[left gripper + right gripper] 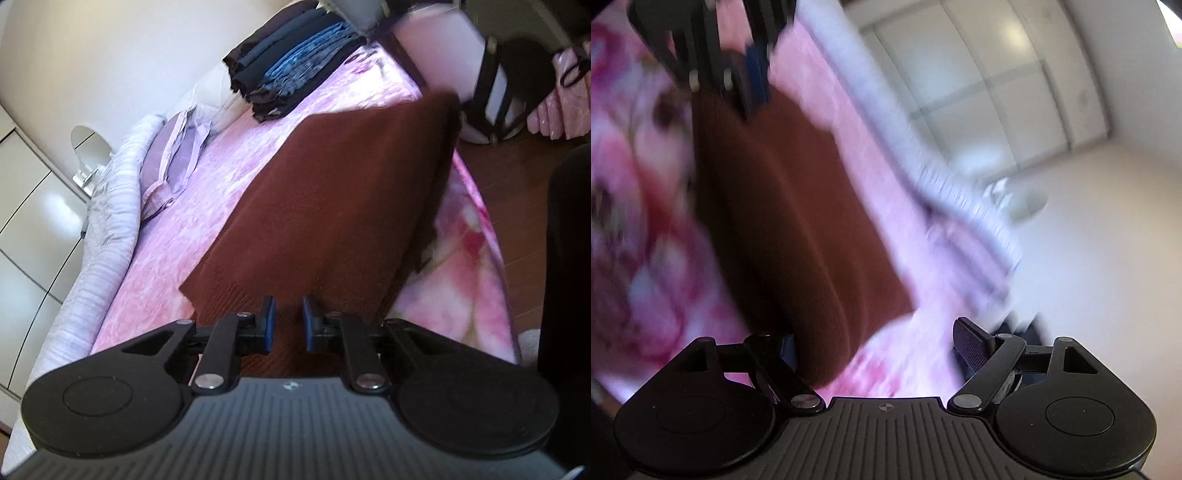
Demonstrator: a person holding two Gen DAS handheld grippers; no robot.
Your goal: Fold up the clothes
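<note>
A brown knit garment lies folded in a long strip on the pink floral bed cover. My left gripper is at the strip's near end. Its blue pads stand only a narrow gap apart, and brown knit fills that gap. In the blurred right wrist view the same garment runs away from me to the left gripper at its far end. My right gripper is wide open. The garment's near end lies between its jaws by the left finger, clear of the right pad.
A stack of folded dark and blue clothes sits further up the bed. A lilac pillow and a striped quilt line the bed's far side, with white wardrobe doors beyond. A person's dark leg stands on the wooden floor.
</note>
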